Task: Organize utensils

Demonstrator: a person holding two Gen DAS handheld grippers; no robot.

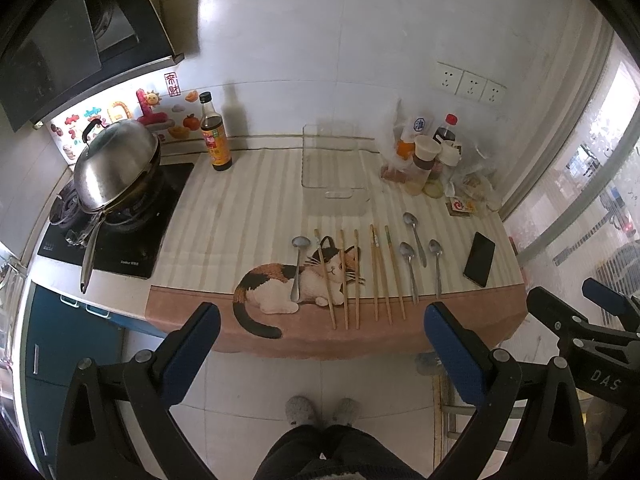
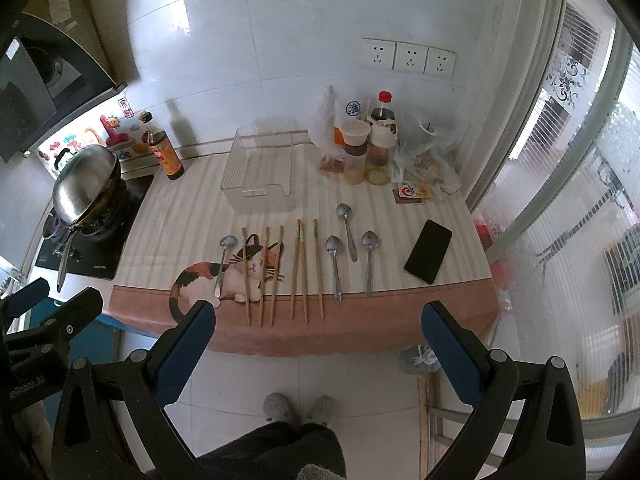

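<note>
Several wooden chopsticks (image 1: 345,278) (image 2: 273,276) and several metal spoons lie in a row on the cat-print cloth (image 1: 264,216) (image 2: 192,216). One spoon (image 1: 298,268) (image 2: 223,262) lies at the left; three spoons (image 1: 410,266) (image 2: 335,266) lie at the right. A clear plastic organizer tray (image 1: 334,168) (image 2: 260,168) stands behind them. My left gripper (image 1: 320,320) and right gripper (image 2: 316,318) are open and empty, held before the counter's front edge, apart from the utensils.
A wok with a steel lid (image 1: 114,164) (image 2: 86,184) sits on the stove at the left. A sauce bottle (image 1: 215,136) (image 2: 165,152) stands beside it. Condiment jars and bags (image 1: 436,156) (image 2: 372,148) crowd the back right. A black phone (image 1: 479,258) (image 2: 428,250) lies at the right.
</note>
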